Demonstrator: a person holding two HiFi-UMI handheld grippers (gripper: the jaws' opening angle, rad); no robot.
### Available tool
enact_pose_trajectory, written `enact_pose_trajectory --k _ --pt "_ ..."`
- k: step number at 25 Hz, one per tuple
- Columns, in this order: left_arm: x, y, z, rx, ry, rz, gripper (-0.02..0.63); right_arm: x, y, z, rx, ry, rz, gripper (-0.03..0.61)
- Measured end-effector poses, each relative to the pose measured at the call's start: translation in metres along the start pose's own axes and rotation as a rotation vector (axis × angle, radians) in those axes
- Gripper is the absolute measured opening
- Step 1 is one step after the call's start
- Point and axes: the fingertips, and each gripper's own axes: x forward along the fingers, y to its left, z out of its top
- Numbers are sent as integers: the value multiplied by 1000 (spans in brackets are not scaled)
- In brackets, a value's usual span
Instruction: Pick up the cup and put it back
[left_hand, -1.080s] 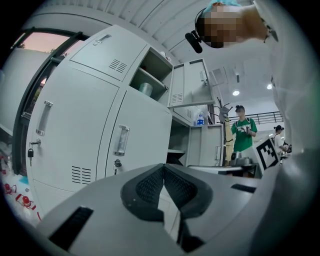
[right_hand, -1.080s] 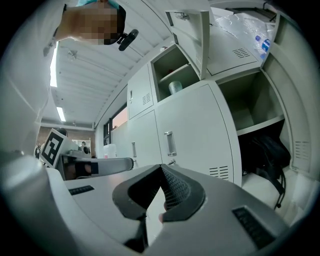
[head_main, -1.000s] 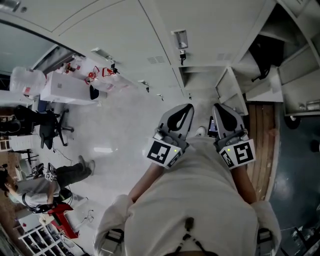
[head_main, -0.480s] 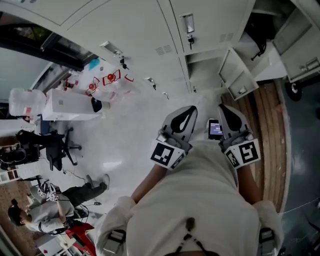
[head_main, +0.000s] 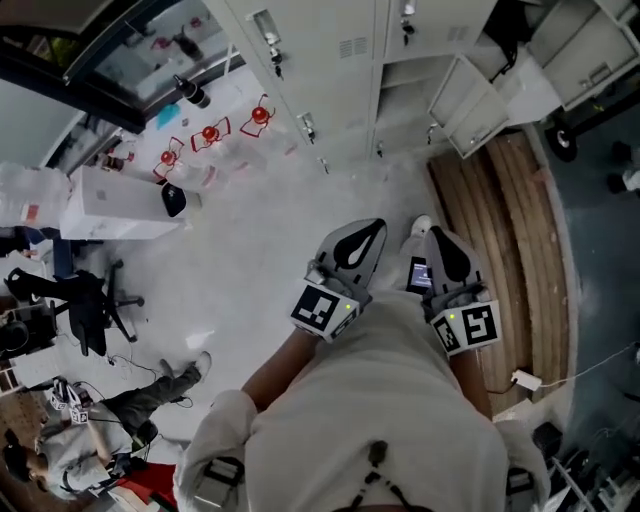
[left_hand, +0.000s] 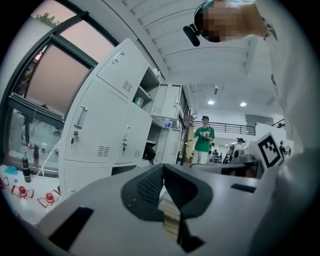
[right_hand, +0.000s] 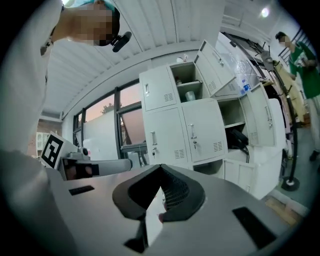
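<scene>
White lockers (right_hand: 200, 130) fill the room ahead of us. Our right gripper (right_hand: 161, 169) and left gripper (left_hand: 163, 168) both have their jaws pressed together on nothing. Well beyond them, the cup (right_hand: 190, 95) stands in an open upper compartment (right_hand: 179, 75). We judge it light, rigid and perhaps slippery, so we would pinch its wall at mid-height, gently.

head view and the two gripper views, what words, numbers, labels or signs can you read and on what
No legible text in any view.
Left marker cube: black-and-white square pattern, no letters.
Right marker cube: same kind of pattern, no letters.
Small screen: lit, too small to read.
Red items near the window: too blurred to read.
</scene>
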Motion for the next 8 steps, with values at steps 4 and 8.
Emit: enact_pose_trajectory --k 4,8 --pt "-20 -28 -6 -6 -5 -64 9 -39 18 -7 -6 33 -56 25" --pt "-42 -58 4 -24 -45 -96 9 -75 41 -11 -12 44 -75 25"
